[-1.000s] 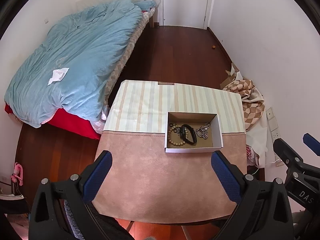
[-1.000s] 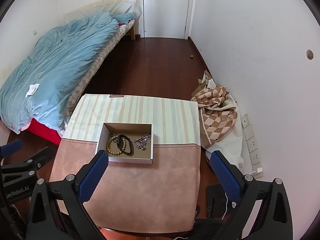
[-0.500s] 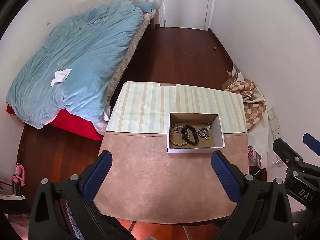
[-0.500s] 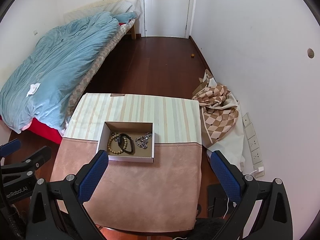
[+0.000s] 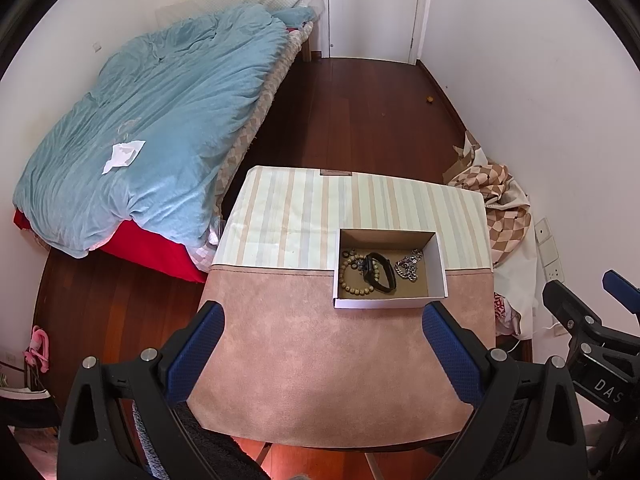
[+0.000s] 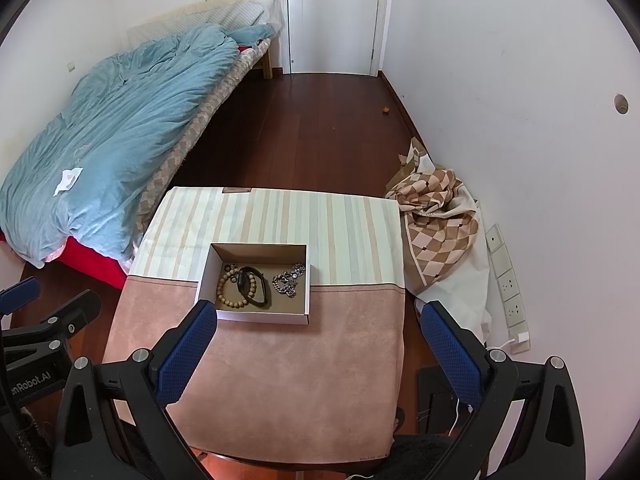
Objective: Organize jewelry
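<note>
While both grippers drew back higher above the shallow open cardboard box [image 5: 390, 268], its contents lay inside, left to right: wooden bead bracelet [image 5: 353, 276], black wristband [image 5: 379, 272], silver chain [image 5: 408, 267]. Left gripper [image 5: 323, 354] and right gripper [image 6: 320, 354] hung released, empty. Judged: sorting appears finished.

Bed [image 5: 152, 132] with blue quilt [image 6: 112, 120] at left; white door [image 6: 334, 16] at far wall; checkered cloth [image 6: 438, 216] on floor at right
</note>
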`<state>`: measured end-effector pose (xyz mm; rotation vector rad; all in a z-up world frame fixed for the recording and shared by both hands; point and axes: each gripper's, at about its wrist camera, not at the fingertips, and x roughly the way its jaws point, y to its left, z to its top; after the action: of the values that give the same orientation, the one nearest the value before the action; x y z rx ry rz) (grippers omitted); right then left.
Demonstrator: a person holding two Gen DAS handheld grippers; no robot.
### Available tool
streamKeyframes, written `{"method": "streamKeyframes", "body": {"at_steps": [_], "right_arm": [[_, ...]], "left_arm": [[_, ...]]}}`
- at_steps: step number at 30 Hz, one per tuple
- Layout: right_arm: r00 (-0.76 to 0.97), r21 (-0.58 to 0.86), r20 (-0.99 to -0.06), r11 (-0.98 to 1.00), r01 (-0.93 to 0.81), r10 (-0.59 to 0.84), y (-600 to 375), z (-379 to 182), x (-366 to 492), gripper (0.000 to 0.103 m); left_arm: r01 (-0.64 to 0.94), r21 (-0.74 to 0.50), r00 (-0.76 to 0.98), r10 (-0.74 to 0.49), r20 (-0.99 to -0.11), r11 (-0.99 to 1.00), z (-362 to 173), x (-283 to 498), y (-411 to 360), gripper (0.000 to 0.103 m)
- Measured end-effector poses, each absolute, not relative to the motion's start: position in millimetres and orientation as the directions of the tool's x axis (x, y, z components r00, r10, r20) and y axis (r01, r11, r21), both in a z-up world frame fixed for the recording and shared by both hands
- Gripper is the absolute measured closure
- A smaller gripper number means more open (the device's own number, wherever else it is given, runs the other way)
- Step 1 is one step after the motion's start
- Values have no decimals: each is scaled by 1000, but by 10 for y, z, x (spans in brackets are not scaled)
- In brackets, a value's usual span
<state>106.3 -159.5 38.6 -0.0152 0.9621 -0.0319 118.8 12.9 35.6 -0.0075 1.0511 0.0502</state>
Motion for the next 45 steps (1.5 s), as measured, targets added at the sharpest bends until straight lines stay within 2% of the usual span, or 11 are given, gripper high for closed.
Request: {"method": "streamKeyframes", "body": {"at_steps": [45], "right_arm": [[566,-40,-823,999,18,-43,-1589,379,1063,0]], "left_arm": [[-51,5,494,30,-869,999,348,1130,151,2]]}}
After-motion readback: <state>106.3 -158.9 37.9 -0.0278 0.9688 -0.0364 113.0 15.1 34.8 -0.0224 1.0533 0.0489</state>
